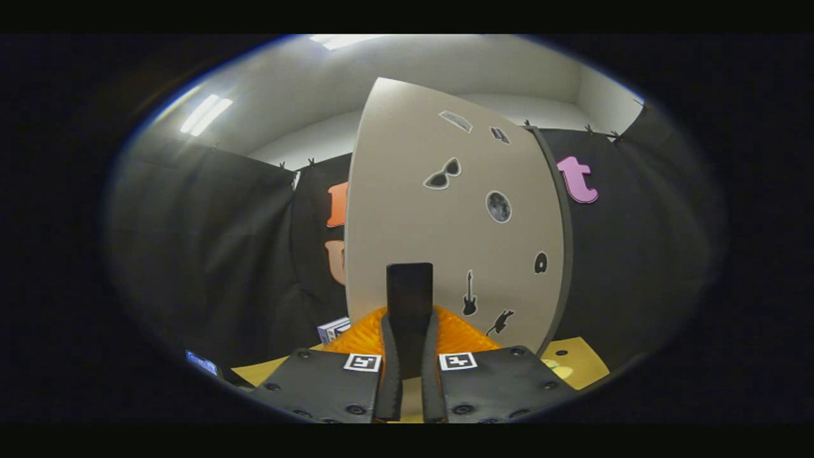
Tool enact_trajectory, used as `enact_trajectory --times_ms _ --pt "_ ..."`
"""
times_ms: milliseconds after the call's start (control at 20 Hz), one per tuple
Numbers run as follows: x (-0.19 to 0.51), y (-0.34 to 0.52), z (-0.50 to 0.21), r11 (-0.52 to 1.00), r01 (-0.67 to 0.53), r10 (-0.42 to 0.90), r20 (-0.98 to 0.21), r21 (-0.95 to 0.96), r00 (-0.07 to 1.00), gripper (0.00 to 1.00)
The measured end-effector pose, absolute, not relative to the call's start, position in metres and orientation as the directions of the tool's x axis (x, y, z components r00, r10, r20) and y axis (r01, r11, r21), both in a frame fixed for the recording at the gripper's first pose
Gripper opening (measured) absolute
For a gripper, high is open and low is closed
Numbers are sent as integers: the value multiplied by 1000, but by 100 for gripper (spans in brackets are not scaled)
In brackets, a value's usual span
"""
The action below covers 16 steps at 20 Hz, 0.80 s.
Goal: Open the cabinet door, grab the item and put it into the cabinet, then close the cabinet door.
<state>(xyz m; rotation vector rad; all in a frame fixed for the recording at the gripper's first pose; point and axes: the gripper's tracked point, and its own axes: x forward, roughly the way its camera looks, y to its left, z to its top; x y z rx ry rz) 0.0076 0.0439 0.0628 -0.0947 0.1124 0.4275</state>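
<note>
One cabinet door (407, 210) is counted, filling the middle of the frame, and seven stickers are seen on it: two near its top, one pair of sunglasses (443, 174), one moon (498, 207), one dark oval (540, 263), one guitar (469, 294) and one small animal shape (501, 322). One black handle (410, 286) is counted on the door. One gripper (410, 331) is seen at bottom centre – its two fingers (389, 375) are closed against that handle, and two square markers (362, 362) are carried on it. One small box (334, 329) is counted left of the door, one yellow table (582, 362) below – and two ceiling lights (205, 114) at upper left.
</note>
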Motion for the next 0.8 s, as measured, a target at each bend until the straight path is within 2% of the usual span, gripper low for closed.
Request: enact_trajectory --times_ms 800 --pt "-30 -69 93 950 -302 293 -111 -82 950 19"
